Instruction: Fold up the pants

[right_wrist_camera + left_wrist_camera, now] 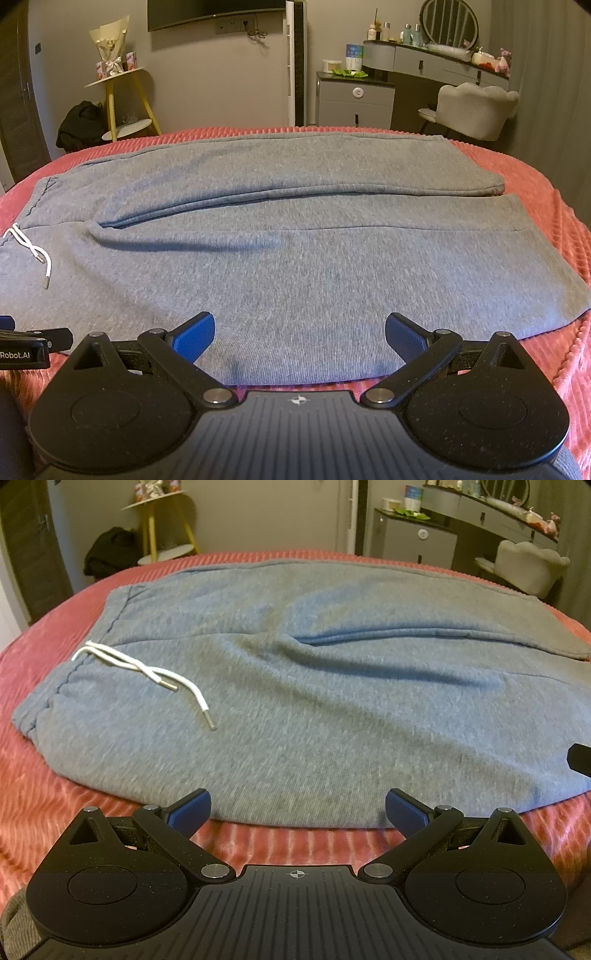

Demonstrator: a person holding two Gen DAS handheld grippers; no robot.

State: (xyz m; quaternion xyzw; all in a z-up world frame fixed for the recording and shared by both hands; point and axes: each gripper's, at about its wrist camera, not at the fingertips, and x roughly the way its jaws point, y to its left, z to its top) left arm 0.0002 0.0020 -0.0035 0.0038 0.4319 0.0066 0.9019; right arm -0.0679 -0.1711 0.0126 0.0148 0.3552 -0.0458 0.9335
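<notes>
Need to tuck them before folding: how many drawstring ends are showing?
2. Both lie on the pants near the waistband: one metal-tipped end farther from the tool, the other nearer it.

Left gripper (297,808) jaws spread wide, nothing between; right gripper (300,332) likewise, level, side by side

Grey pants (295,266) flat on red ribbed bedspread (546,192)
</notes>
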